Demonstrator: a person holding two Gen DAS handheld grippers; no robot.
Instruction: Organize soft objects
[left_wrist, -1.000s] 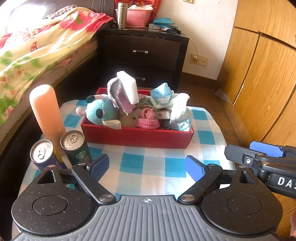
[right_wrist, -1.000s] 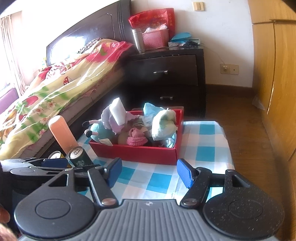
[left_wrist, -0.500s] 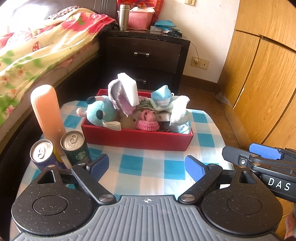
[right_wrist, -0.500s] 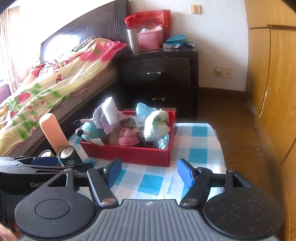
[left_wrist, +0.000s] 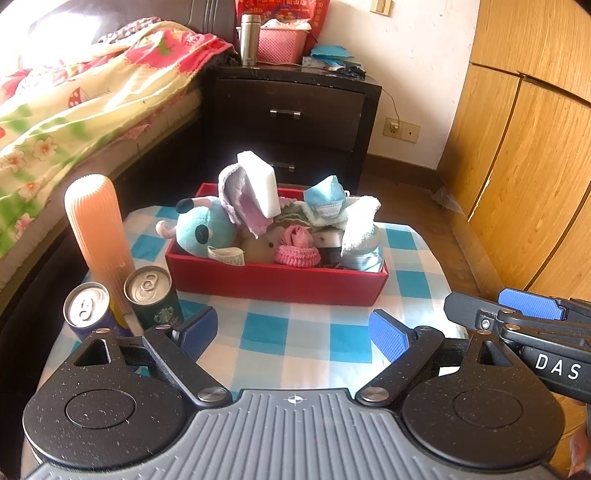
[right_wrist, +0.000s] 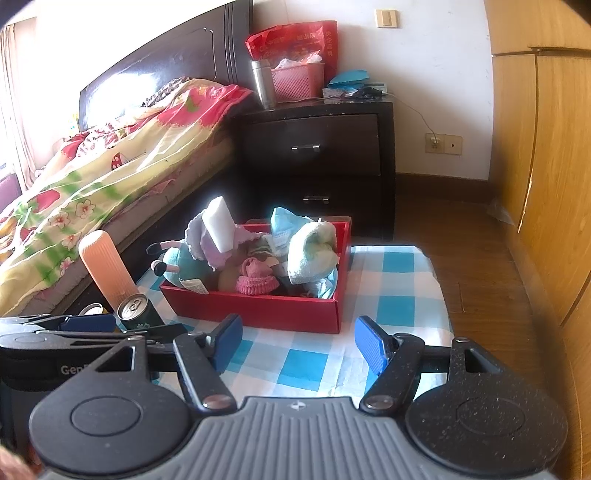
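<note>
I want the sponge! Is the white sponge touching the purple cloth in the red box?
Touching. In the left wrist view the white sponge leans tilted right against the purple cloth, no gap between them, atop the pile in the red box.

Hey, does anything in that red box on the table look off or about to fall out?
Yes. The white sponge sits tilted on top of the heap in the red box, propped against a lilac cloth, well above the rim. It looks loosely perched. Nothing appears spilled onto the checked tablecloth.
</note>
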